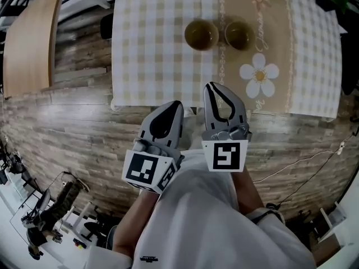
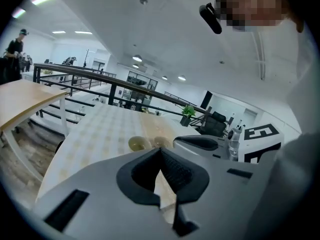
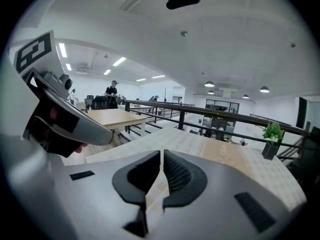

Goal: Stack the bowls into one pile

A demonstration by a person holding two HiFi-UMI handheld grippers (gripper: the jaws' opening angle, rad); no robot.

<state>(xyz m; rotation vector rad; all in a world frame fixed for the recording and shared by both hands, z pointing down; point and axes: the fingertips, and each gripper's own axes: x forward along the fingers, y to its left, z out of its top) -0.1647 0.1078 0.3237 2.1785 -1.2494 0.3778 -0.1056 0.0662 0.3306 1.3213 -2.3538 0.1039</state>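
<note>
1. Bowls: two small olive-brown ones sit on the table [image 1: 147, 49], well apart from both grippers. The left bowl [image 1: 201, 34] is on the checked cloth's edge and the right bowl [image 1: 238, 35] is at its 3 o'clock, on the tan runner [image 1: 273, 27]. They are just beside each other; I cannot tell if the rims touch. Both look upright and empty.
2. Step in hand, as I judge it: the reach has not started and nothing is stacked yet.
3. Doing it well:
   - Part one gripper's jaws before it arrives.
   - Come down on one bowl's rim on the side away from its neighbour, one jaw inside and one outside, so the other bowl isn't knocked.
   - Lift straight up, carry it over the other bowl, centre it, lower it level, then release.
   - The bowls look glazed and slippery, so pinch firmly and keep the tilt low.
4. Left gripper [image 1: 174, 105]: its own view shows the fingers pressed together with nothing between them. It is held low against the person's torso, tips pointing to 12 o'clock with a slight lean toward 1. The bowls lie at about 12 to 1 o'clock from it.
5. Right gripper [image 1: 209, 87]: fingers together at the tips, with only a hairline slit showing in its own view, and empty. It sits at 3 o'clock of the left gripper, a little further forward, with its tips just over the table's near edge. The left bowl is at its 12 o'clock.
6. Both marker cubes face up toward the head camera, and the forearms are tucked in close to the body.
</note>
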